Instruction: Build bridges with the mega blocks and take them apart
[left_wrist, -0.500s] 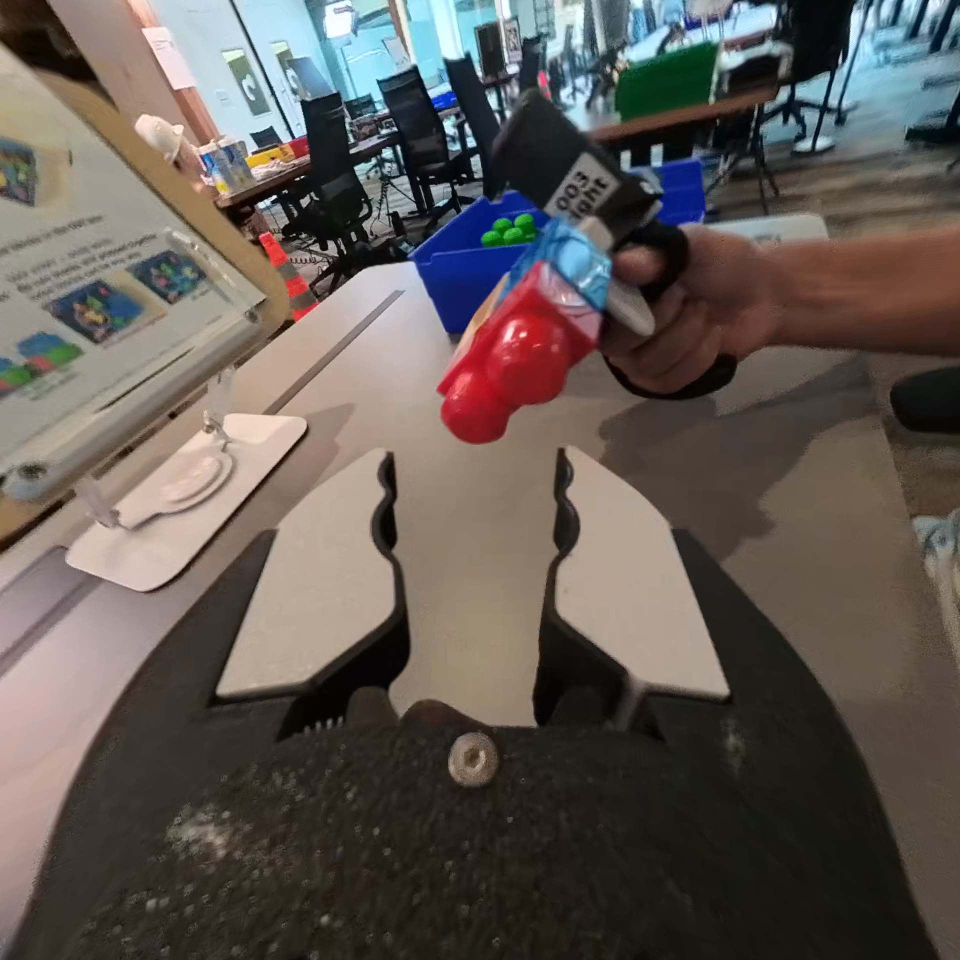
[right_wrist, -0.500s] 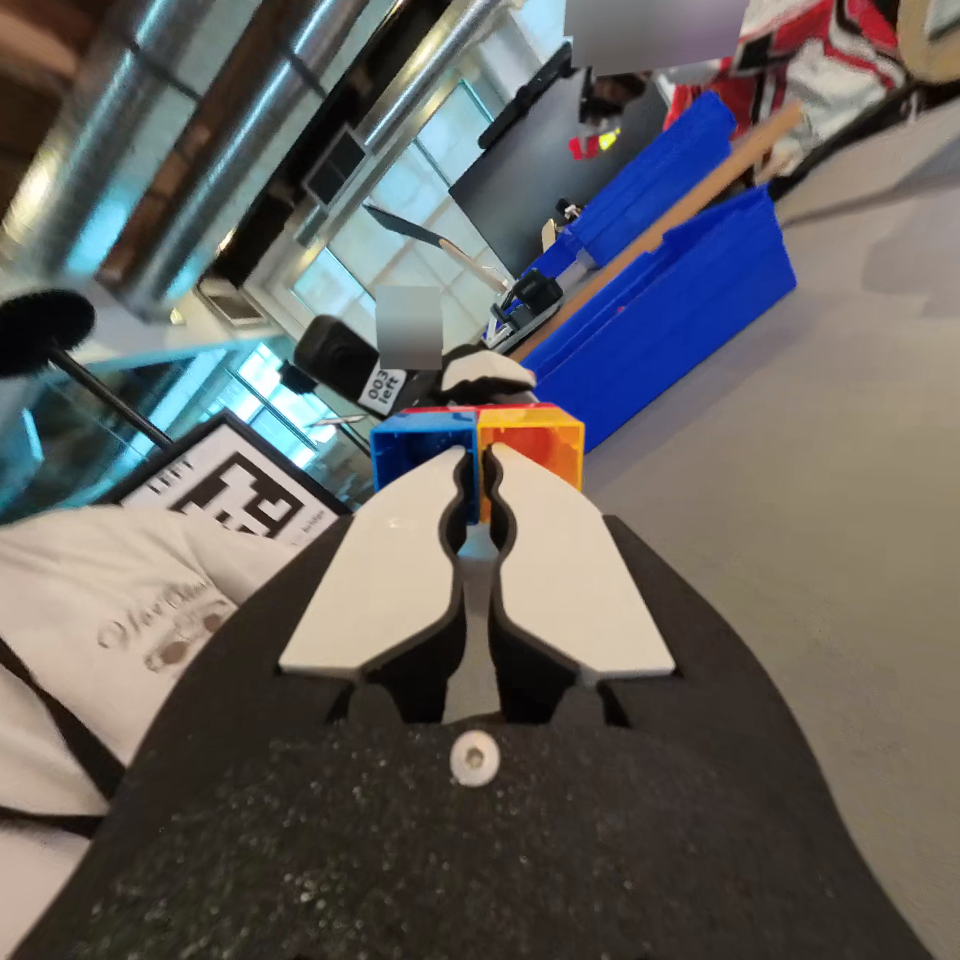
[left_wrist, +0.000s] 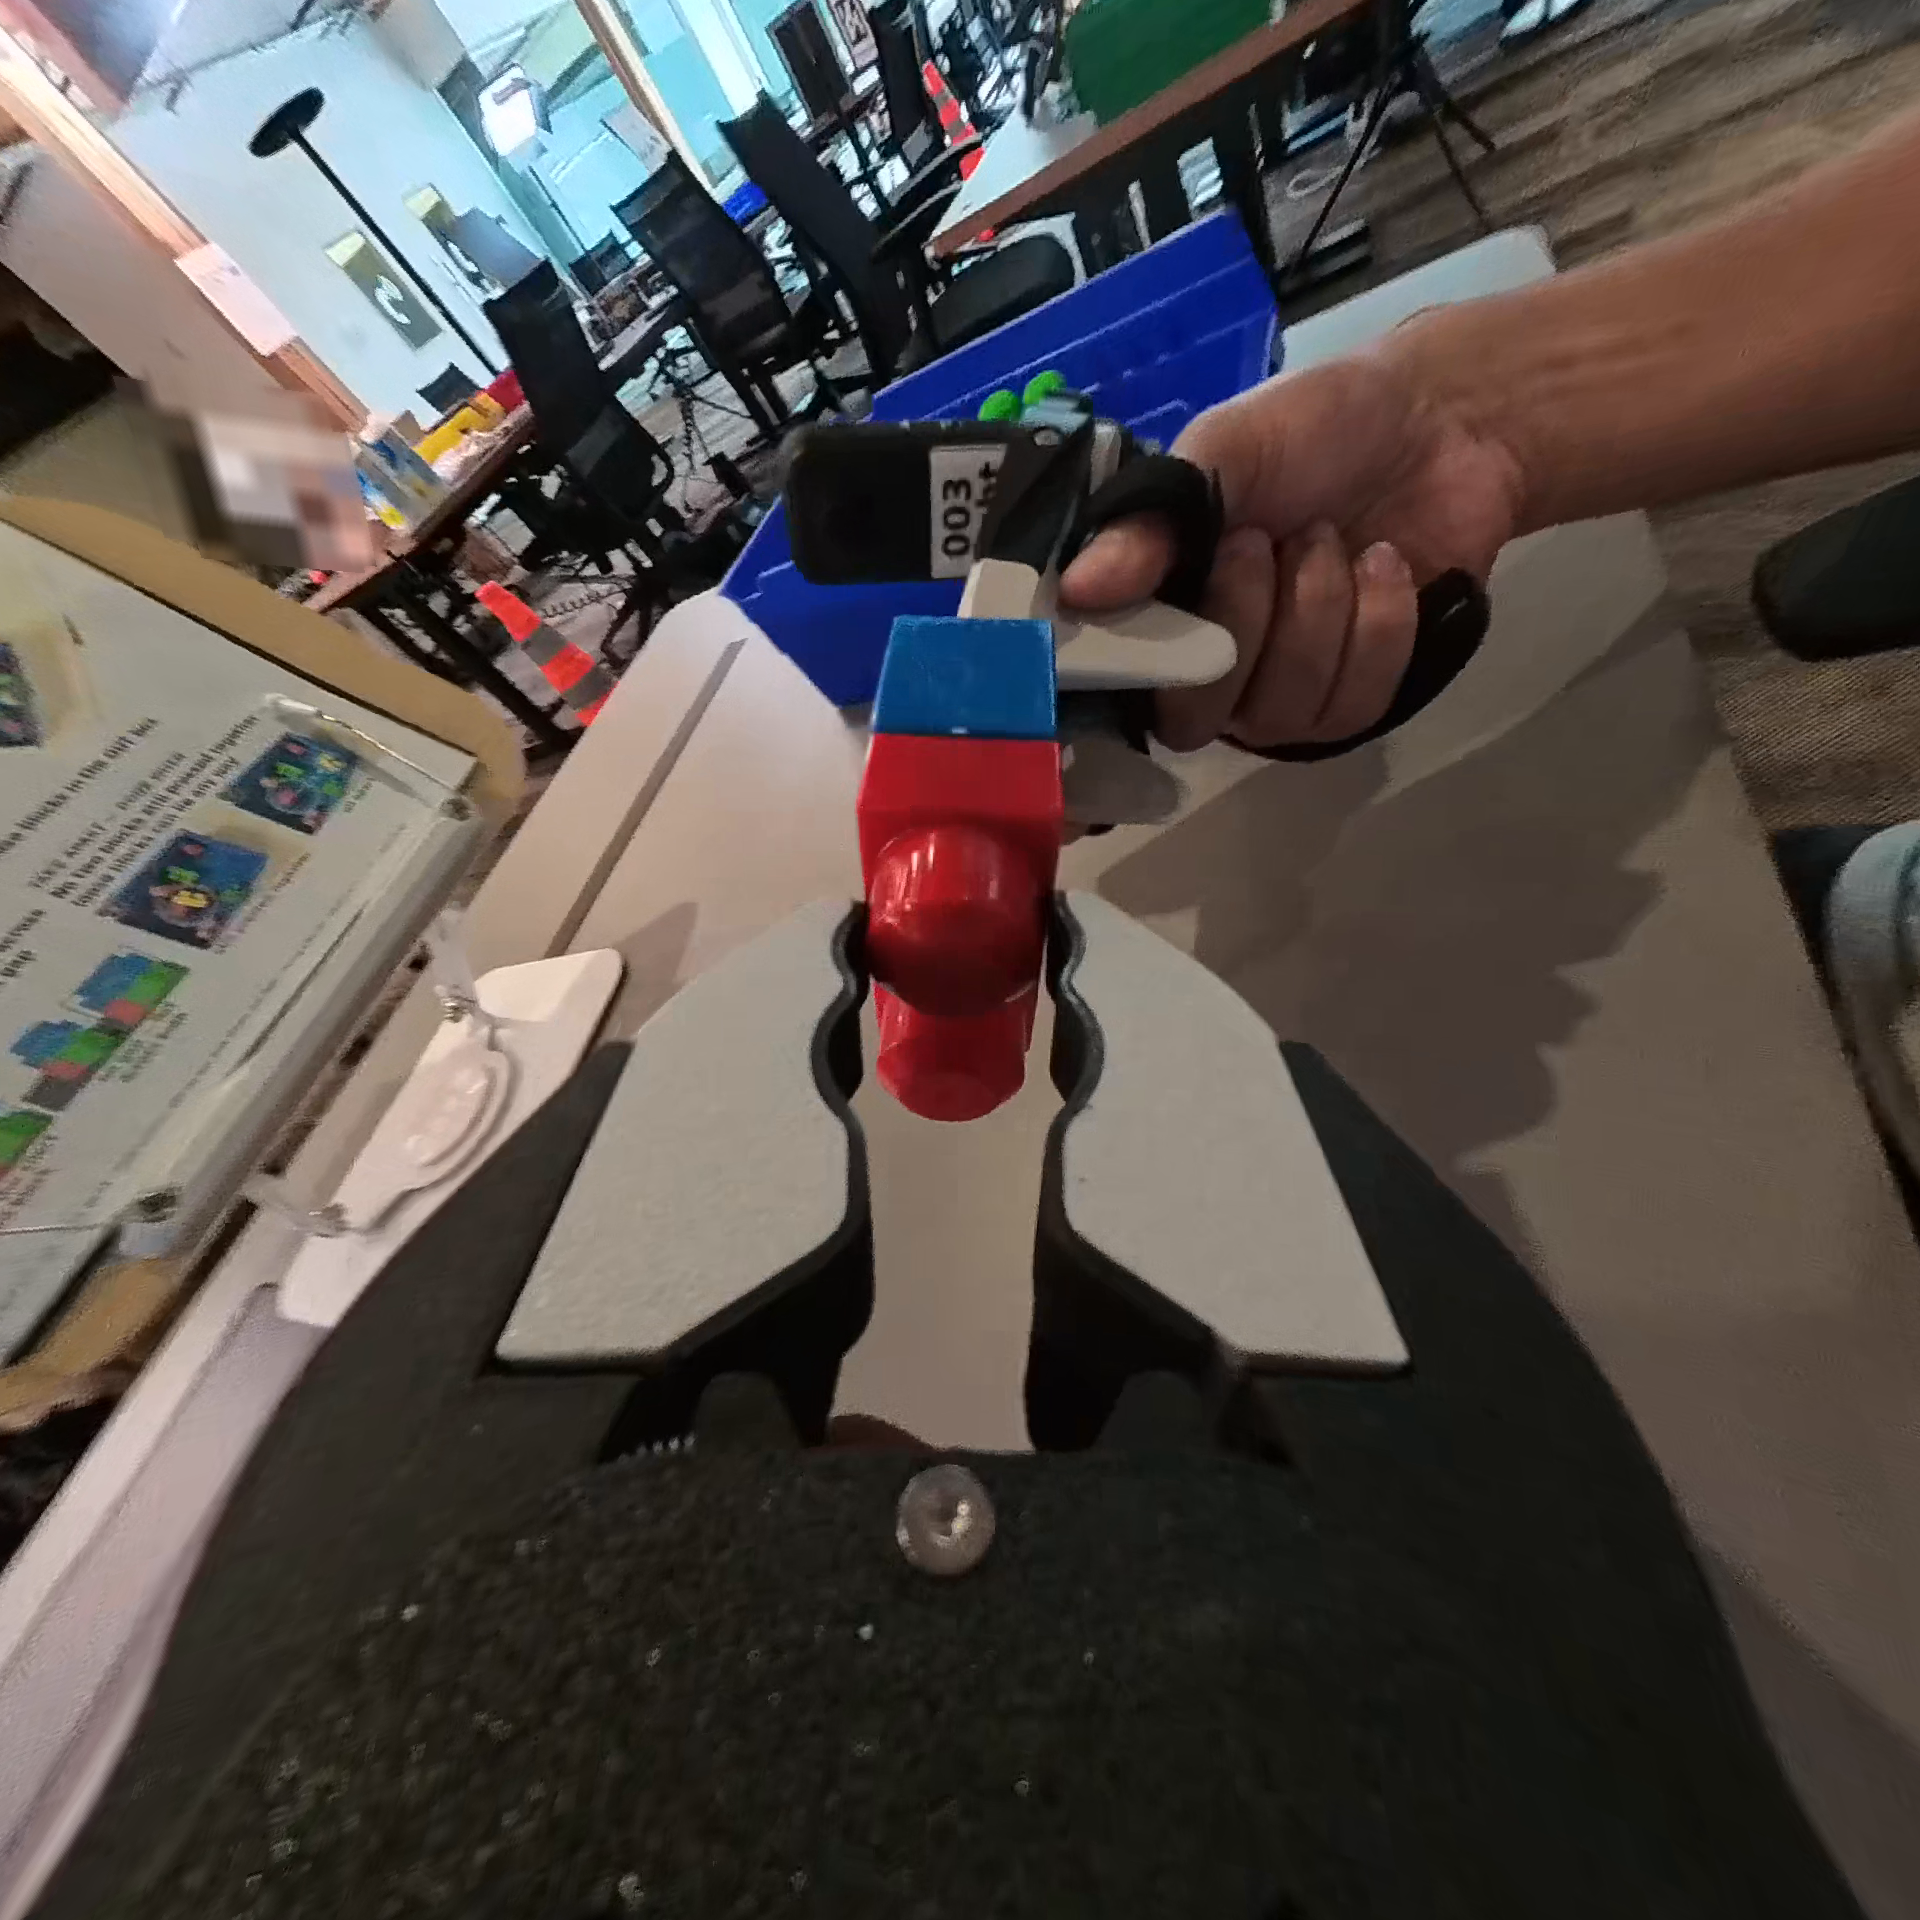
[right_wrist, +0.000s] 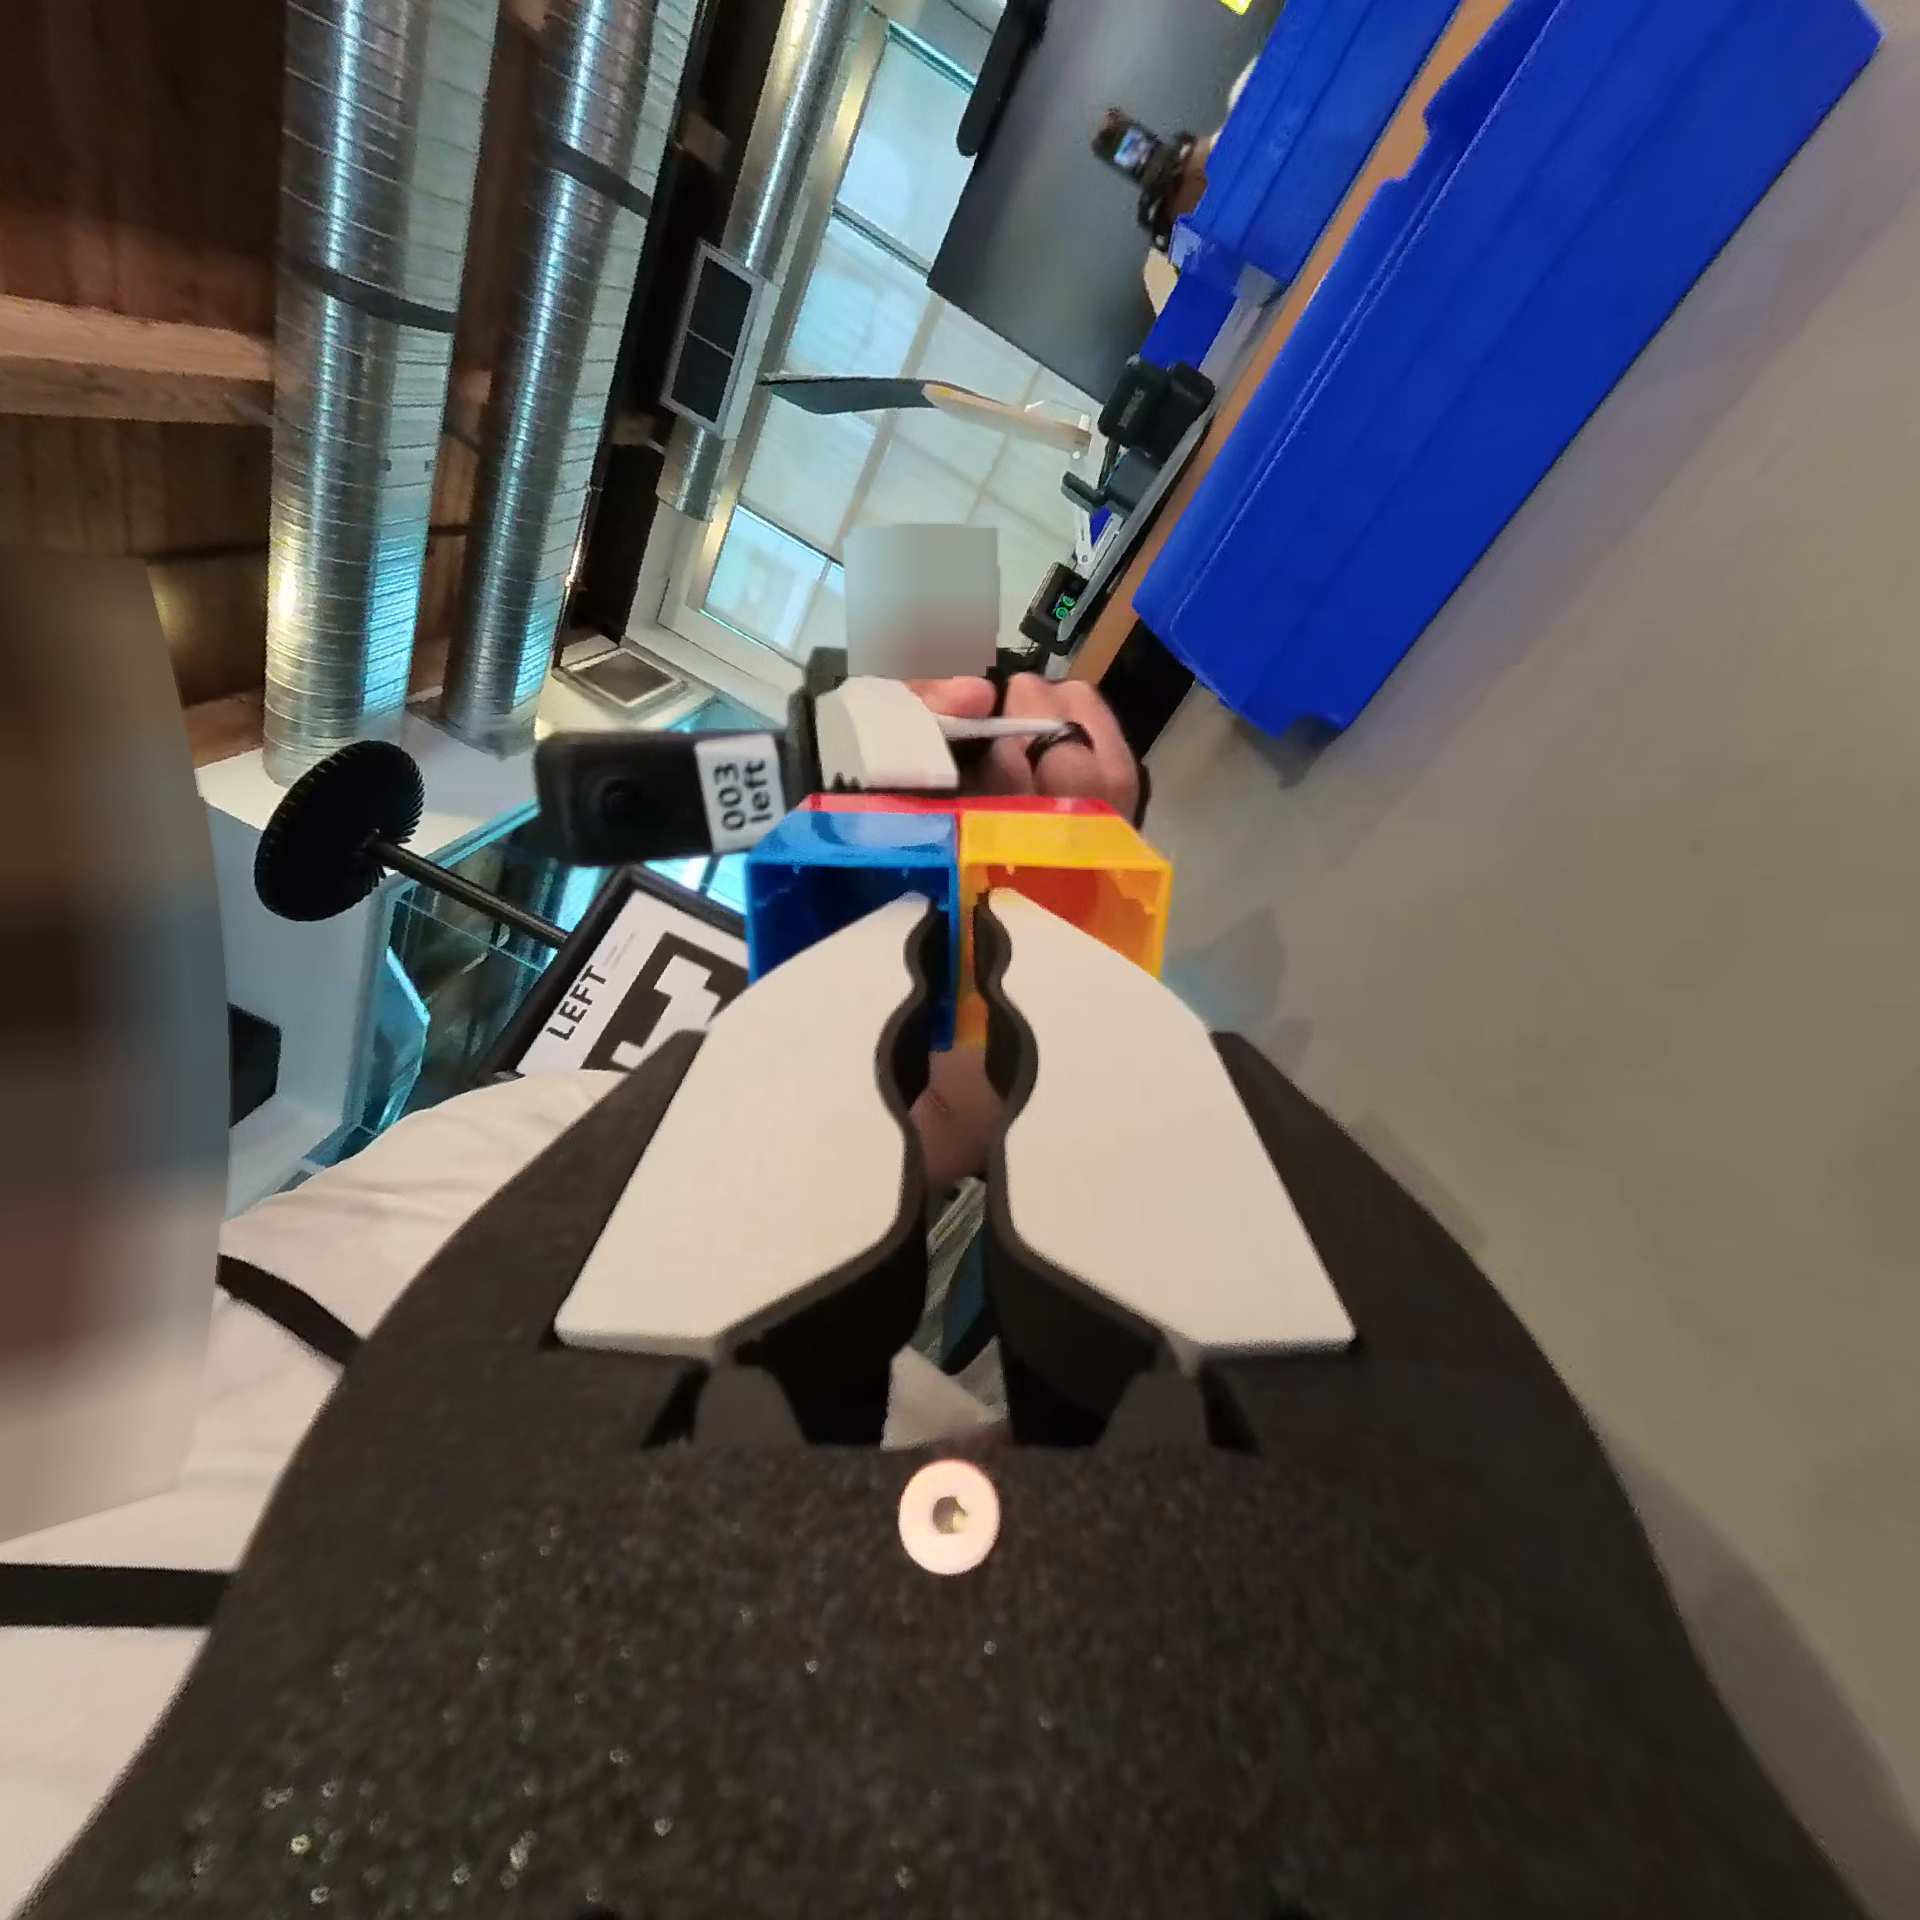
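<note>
Red block (left_wrist: 961, 821) with blue block (left_wrist: 966, 675) and orange block (right_wrist: 1070, 883) is held above the counter (left_wrist: 1455, 1039); right gripper (right_wrist: 964, 914) fingers pinch the blue-orange seam, left gripper (left_wrist: 956, 935) fingers, spread, flank a red stud.

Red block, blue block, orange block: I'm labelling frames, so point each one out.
red block (left_wrist: 961, 821), left wrist view, side face above its studs
blue block (left_wrist: 966, 675), left wrist view, side face
orange block (right_wrist: 1081, 883), right wrist view, hollow underside
</note>
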